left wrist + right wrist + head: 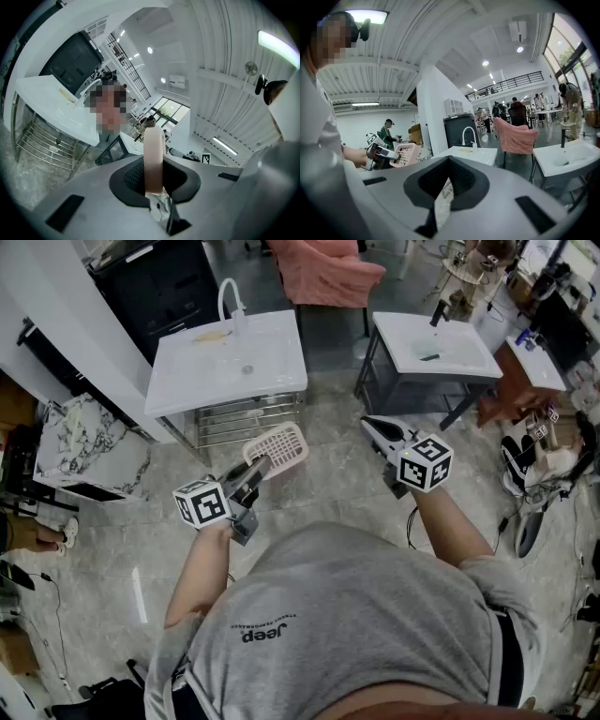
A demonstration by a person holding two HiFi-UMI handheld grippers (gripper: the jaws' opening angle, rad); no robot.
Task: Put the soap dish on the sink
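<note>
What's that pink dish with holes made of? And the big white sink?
The soap dish looks like matte pink plastic: a thin moulded grid of slots. The sink seems to be glossy white ceramic or resin, judging by its smooth, bright surface.

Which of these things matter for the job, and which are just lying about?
In the job: pink gridded plastic soap dish, held in the left gripper; white sink with white tap.
Lying about: second white sink with black tap; pink-draped chair; marble slab.
</note>
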